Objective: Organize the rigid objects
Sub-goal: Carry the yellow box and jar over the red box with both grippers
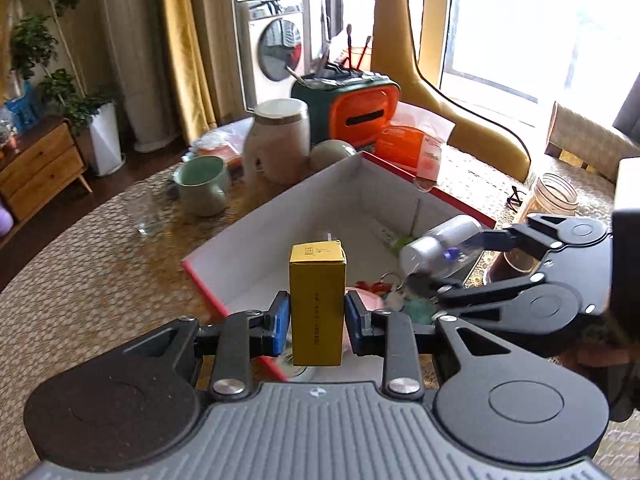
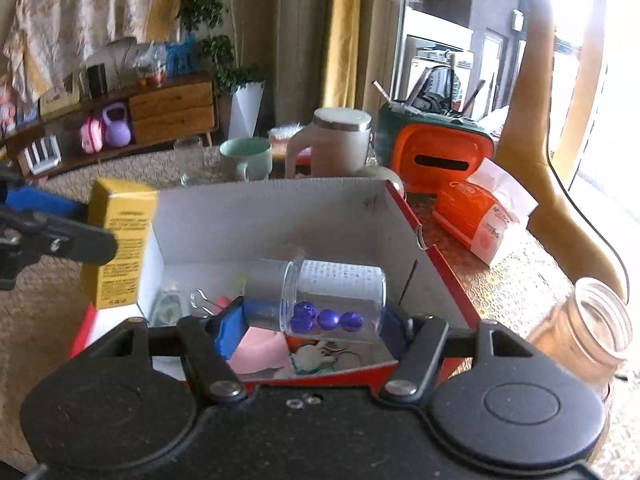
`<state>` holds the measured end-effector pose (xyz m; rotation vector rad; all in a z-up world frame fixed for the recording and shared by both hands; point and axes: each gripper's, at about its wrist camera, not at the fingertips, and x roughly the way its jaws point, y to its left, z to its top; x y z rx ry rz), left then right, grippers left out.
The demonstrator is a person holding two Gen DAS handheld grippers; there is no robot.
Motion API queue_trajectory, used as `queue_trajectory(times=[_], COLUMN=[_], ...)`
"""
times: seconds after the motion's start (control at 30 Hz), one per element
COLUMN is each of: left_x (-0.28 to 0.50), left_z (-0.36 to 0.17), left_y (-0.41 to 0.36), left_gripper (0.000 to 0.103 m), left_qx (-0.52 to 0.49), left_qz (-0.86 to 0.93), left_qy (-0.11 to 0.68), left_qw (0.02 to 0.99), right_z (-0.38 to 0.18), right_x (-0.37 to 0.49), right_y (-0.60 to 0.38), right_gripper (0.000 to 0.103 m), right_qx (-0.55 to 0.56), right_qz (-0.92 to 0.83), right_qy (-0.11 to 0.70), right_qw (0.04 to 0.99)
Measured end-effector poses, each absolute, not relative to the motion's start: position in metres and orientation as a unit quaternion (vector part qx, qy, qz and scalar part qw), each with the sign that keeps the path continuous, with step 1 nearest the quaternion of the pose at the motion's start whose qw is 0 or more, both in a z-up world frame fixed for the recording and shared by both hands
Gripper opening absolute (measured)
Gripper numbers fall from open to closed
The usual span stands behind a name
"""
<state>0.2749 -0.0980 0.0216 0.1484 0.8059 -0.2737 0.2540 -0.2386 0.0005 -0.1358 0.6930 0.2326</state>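
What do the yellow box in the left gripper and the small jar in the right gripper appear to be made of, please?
The yellow box looks like matte printed cardboard: sharp folded edges, a top flap, small dark print. The jar appears to be clear glossy plastic, possibly glass; the purple beads show through its wall. Its silver cap has a satin sheen, metal or metallised plastic.

I count one yellow carton point(image 1: 317, 300), one clear bottle point(image 2: 324, 300) holding four purple balls point(image 2: 328, 319), one open box point(image 2: 276, 216), two mugs point(image 1: 200, 186) and one glass jar point(image 2: 588, 326).
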Motion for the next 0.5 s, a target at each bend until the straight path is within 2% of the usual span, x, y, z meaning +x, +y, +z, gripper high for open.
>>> queue_trajectory(times=[0.5], left_x=[0.347], left_z=[-0.025], left_y=[-0.123], left_gripper=[0.028], left_qx=[0.072], left_qz=[-0.128], left_qy=[0.422], left_qw=[0.894], right_z=[-0.036], right_x=[0.296], right_y=[-0.233], right_gripper=[0.067], right_qx=[-0.107], right_qz=[0.126], right_qy=[0.376], right_qw=[0.912])
